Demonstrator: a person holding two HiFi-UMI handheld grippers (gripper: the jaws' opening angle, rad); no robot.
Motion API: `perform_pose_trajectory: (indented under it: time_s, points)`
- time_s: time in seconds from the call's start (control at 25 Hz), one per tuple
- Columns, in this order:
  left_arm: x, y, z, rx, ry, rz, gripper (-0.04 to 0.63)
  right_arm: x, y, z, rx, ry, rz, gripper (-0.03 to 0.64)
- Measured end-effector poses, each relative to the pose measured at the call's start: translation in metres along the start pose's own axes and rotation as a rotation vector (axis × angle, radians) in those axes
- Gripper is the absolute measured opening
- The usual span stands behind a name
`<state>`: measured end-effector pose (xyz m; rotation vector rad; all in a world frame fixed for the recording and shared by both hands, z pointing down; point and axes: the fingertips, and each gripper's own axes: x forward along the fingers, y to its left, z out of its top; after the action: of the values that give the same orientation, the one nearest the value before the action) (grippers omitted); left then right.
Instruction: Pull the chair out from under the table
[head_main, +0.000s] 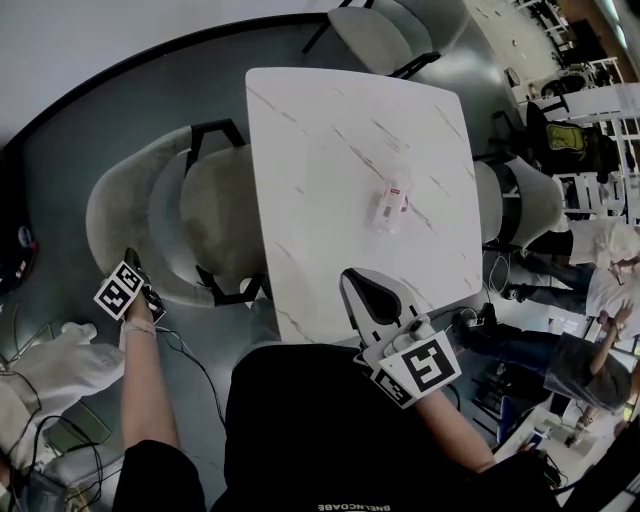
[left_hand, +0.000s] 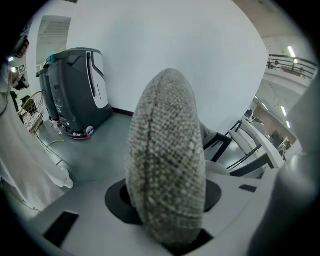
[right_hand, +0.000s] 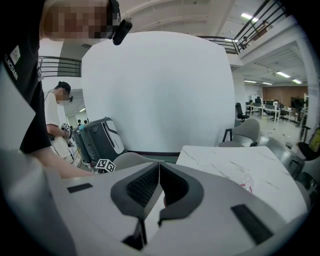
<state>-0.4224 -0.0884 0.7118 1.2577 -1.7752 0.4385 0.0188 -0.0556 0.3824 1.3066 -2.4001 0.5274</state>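
The chair (head_main: 125, 215) is a speckled beige-grey weave. The table (head_main: 330, 170) is white, marbled with thin brown veins.

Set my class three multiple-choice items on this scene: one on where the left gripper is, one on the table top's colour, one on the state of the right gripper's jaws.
1. The left gripper is:
A. resting on the table top
B. at the backrest rim of the chair
C. inside a drawer

2. The top of the table is:
A. black
B. red
C. white with thin veins

3. The right gripper has its jaws:
A. closed together, empty
B. wide apart
C. closed on a cup

Key:
1 B, the left gripper view shows the woven rim between its jaws.
2 C, the head view shows a pale marbled surface.
3 A, the right gripper view shows the pads meeting with nothing between.
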Motion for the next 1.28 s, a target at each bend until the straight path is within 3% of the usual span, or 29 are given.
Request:
perform_pose_trajectory:
  time_s: [0.48,1.28]
  points:
    - [-0.007,0.015,-0.007,-0.09,0.01,0.045,0.146,0.001,0.004,0.004,-0.01,-0.005,0.023,0.015]
    - [-0.048,0.088,-0.05,-0.249,-0.024,0.146,0.144,0.008,0.025,-0.004,-0.05,0.011,0.123,0.015]
